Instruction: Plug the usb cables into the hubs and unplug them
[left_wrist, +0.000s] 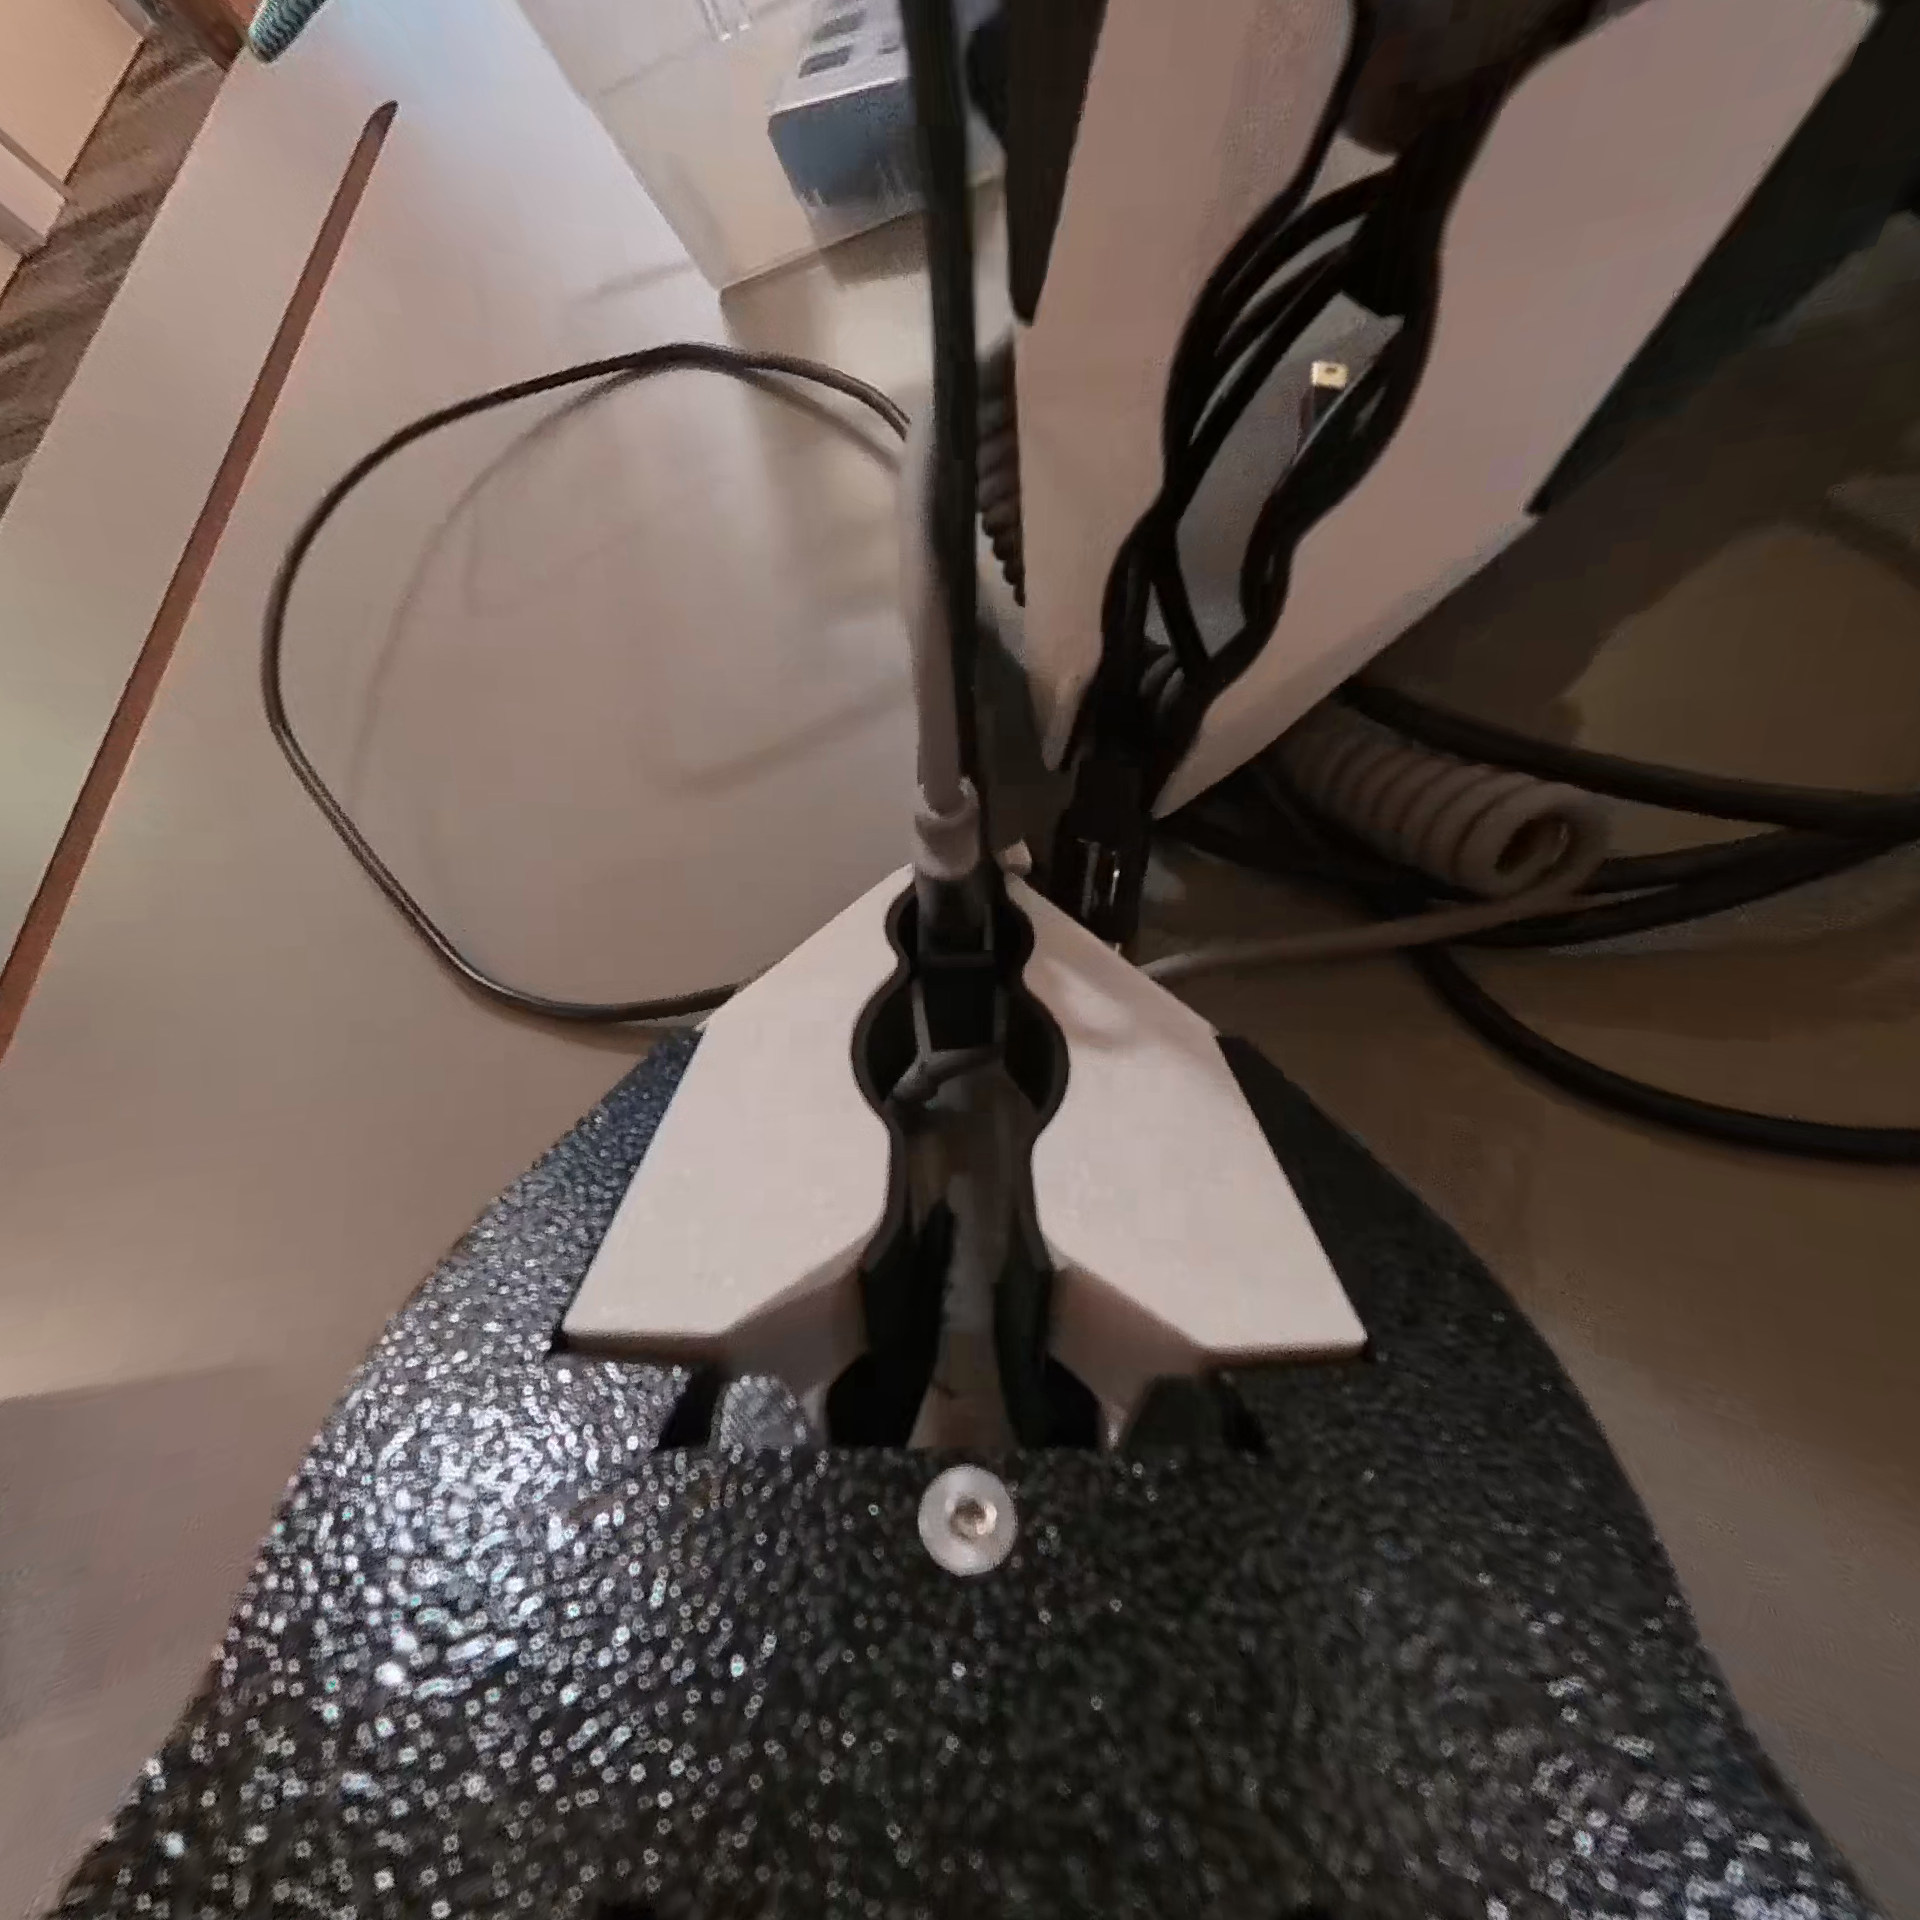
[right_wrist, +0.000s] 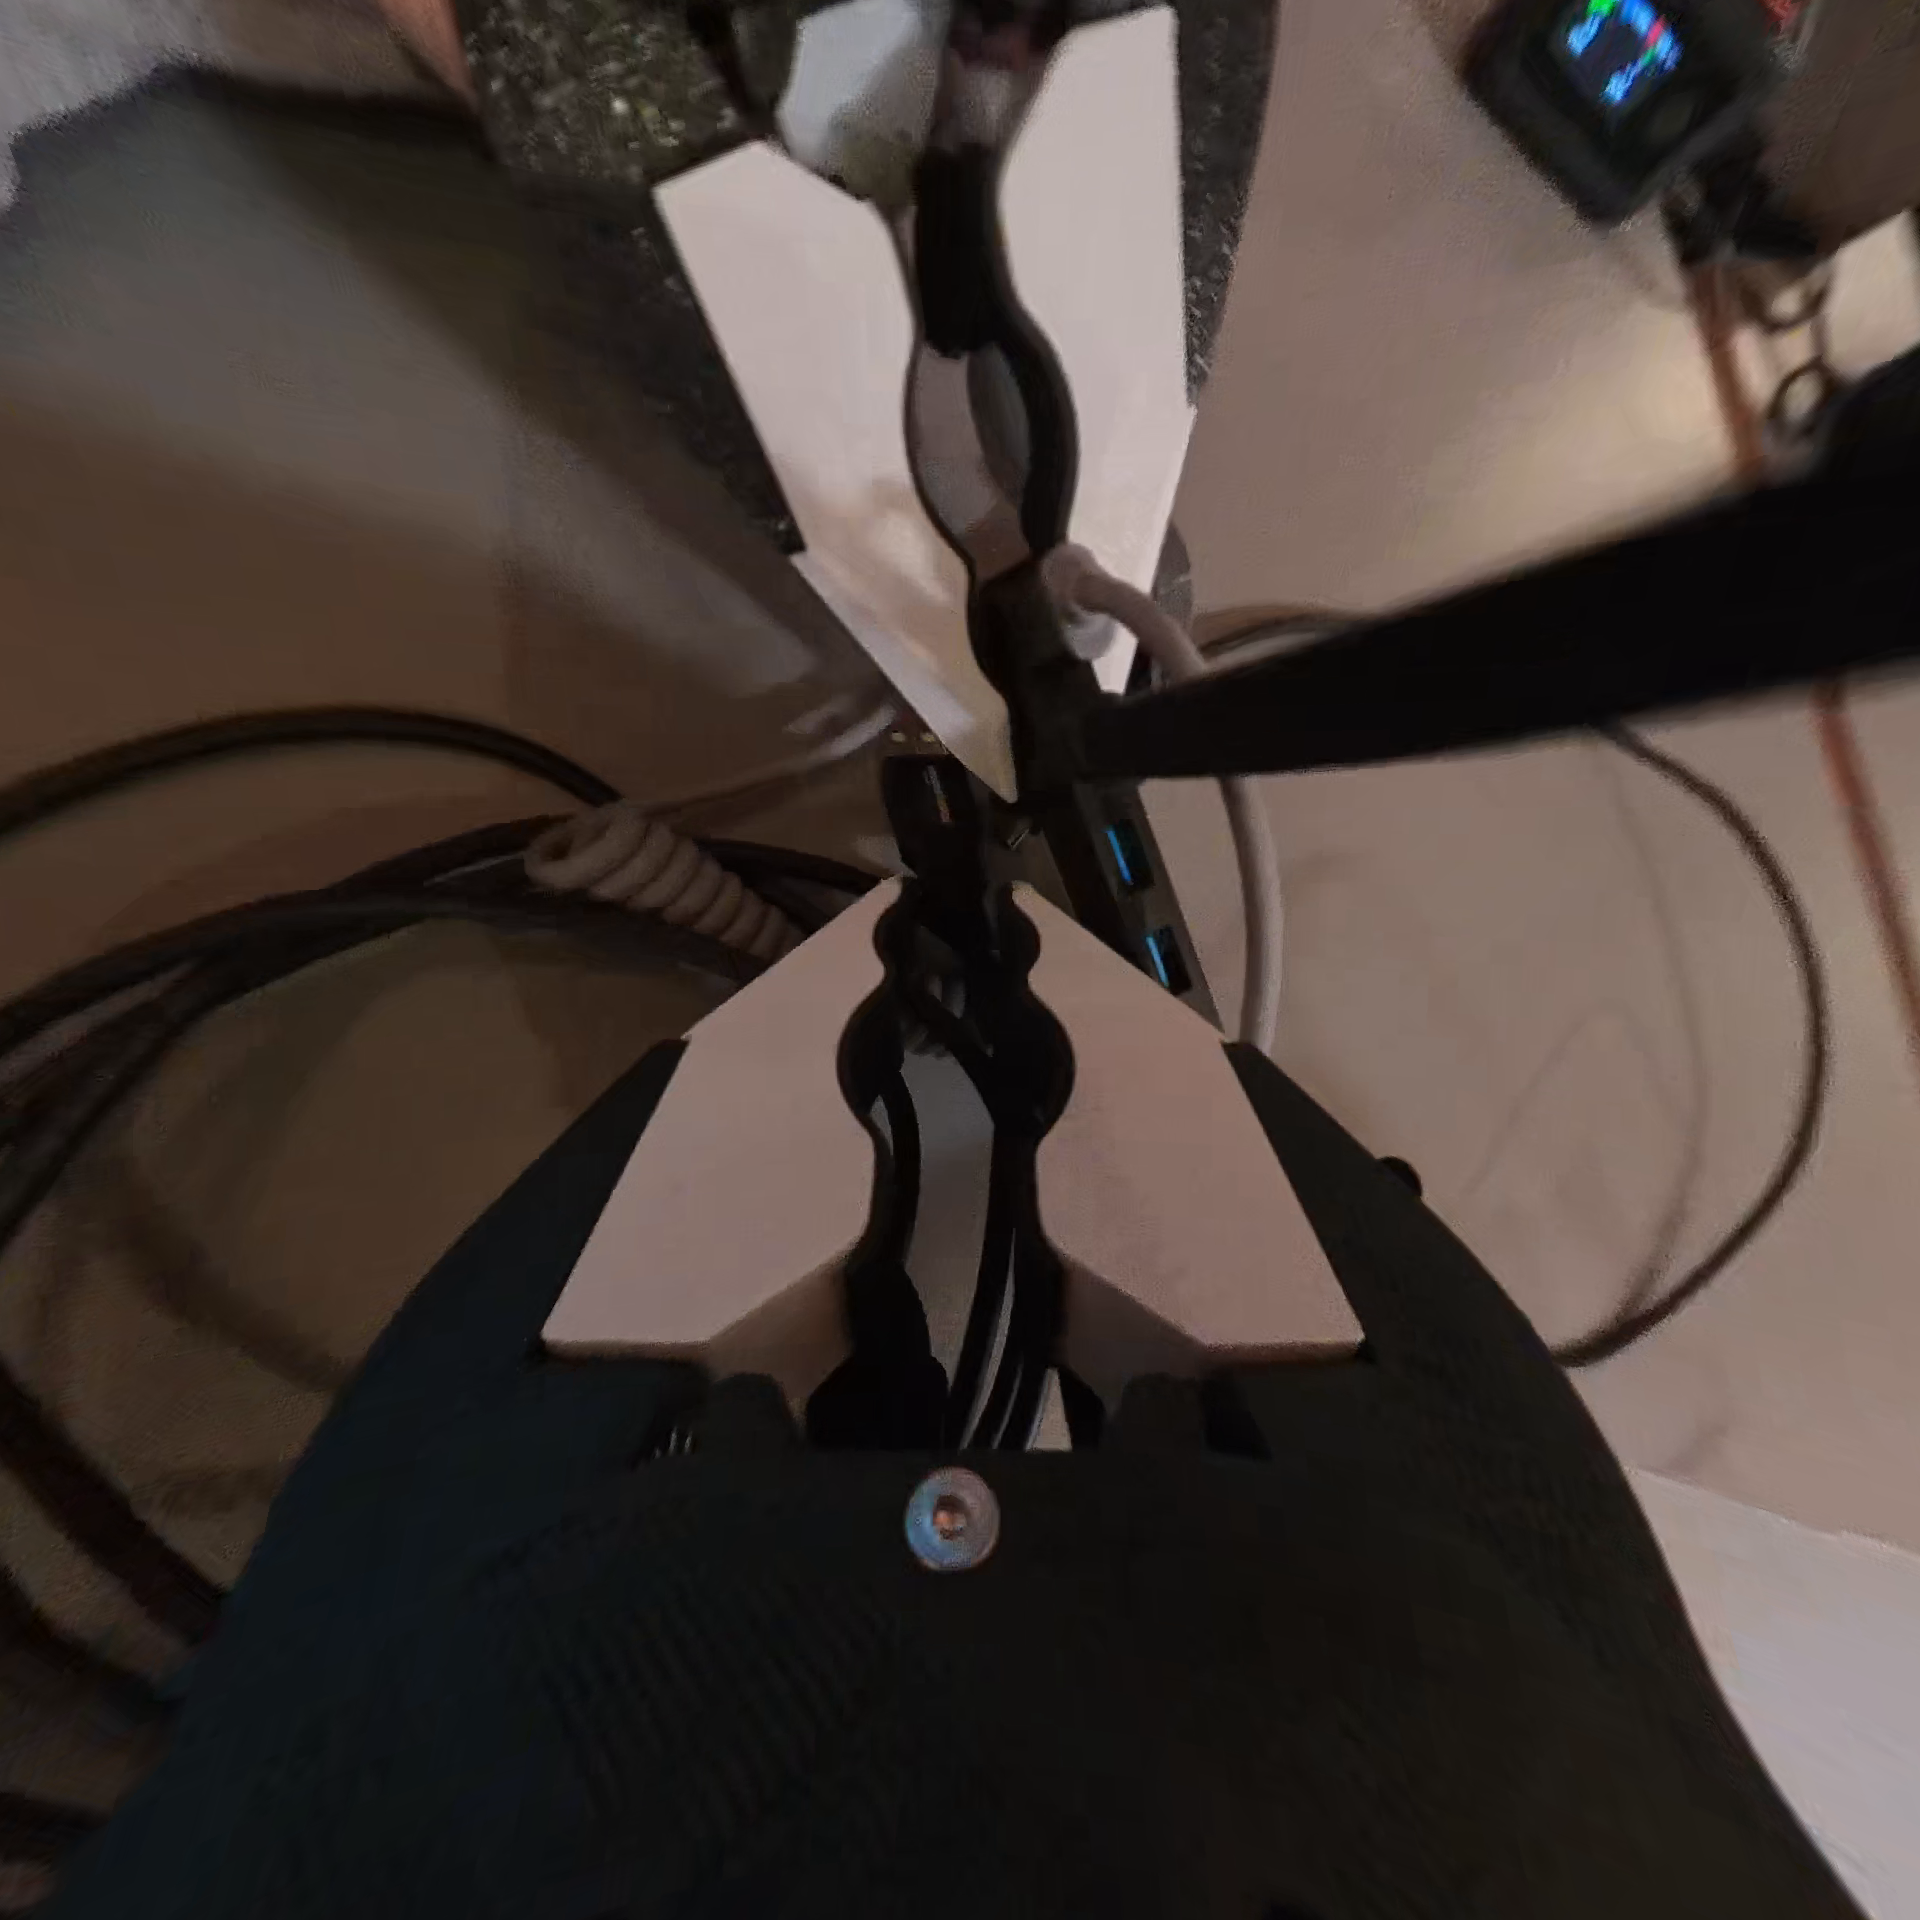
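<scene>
My left gripper is shut on a slim grey hub with blue ports. In the left wrist view the hub's grey lead comes out between the white fingers. In the right wrist view the left gripper reaches in from the top. My right gripper is shut on a black USB plug and holds it right beside the hub's edge. Whether the plug sits in a port is hidden. The right gripper and plug also show in the left wrist view, with black cable running through the fingers.
A beige coiled cable and several black cables lie on the tan table. A black cable loop lies at the left. A flat black strap crosses from the right. A small lit-screen device is at the top right.
</scene>
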